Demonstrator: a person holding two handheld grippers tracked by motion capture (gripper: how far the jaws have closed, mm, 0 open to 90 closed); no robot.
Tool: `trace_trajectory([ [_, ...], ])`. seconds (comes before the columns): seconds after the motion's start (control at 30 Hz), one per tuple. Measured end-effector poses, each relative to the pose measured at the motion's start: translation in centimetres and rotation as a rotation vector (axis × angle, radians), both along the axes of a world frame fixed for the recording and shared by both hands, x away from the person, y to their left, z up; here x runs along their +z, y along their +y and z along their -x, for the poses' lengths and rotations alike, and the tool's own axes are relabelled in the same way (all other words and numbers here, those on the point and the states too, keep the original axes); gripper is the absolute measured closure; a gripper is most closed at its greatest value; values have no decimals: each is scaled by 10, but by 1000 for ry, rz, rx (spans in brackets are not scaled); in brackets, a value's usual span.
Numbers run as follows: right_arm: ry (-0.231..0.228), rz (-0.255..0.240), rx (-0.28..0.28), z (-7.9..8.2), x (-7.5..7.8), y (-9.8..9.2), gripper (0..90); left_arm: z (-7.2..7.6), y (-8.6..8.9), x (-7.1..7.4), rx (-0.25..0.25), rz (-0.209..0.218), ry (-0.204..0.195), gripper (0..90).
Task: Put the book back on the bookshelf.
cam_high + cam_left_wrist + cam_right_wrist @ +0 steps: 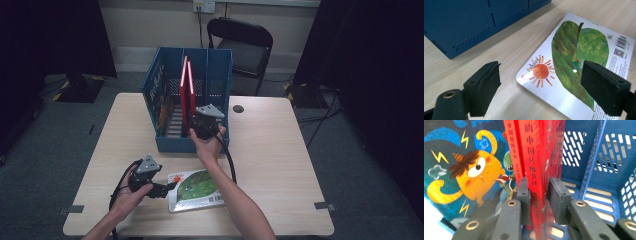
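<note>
Wooden table [280, 150] sits mid-frame in the high view, grey carpet around it. Black folding chair [242, 47] stands at the top centre behind the table, with dark curtains at both upper corners. Small dark round spot [238, 108] lies on the tabletop right of the crate.

Blue slotted crate [215, 75] stands upright at centre, toward the far side of the table. Its inner divider and perforated walls show at the right of the right gripper view. Picture book with an orange monster cover [471, 175] leans inside the crate at the left of that view, just beside the red books. It crowds the left side of the slot; the blue divider crowds the right.

Right gripper [202, 131] is at centre frame, at the crate's near open edge. Its jaws are clamped on a red book [536, 165], pads pressed flat against both covers. The book stands upright in the crate, spine toward the camera, rising from the jaws to the top of the frame. A second red book [512, 147] sits touching it on the left.

Left gripper [167, 189] rests low at lower left of the high view. Its jaws stand wide apart, gripping nothing. Leaf-and-sun board book [574, 65] lies flat on the table at lower centre, near the crate's front wall but apart from it. In the left gripper view its near corner lies between the two pads, with the right pad over its right part.
</note>
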State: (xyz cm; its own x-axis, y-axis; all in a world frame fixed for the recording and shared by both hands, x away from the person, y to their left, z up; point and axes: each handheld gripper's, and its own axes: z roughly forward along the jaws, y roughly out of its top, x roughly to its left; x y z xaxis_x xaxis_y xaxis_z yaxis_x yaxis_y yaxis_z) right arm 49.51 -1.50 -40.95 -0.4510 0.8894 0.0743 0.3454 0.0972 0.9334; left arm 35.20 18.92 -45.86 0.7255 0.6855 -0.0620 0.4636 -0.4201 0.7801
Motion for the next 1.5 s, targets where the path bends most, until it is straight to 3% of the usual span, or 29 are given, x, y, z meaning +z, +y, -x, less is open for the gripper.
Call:
trace_trajectory([
  [0.3,12,-20,14,-6,1,5,707,0,0,0,-2,-2,1,157],
  [0.73,26,2,76,3,-2,3,677,0,-1,0,-6,-7,-2,157],
  [0.9,62,-30,87,0,-5,1,728,0,-2,-1,-4,-4,-5,157],
  [1.5,50,20,114,-15,-3,2,732,1,-2,-1,-7,-4,-4,157],
])
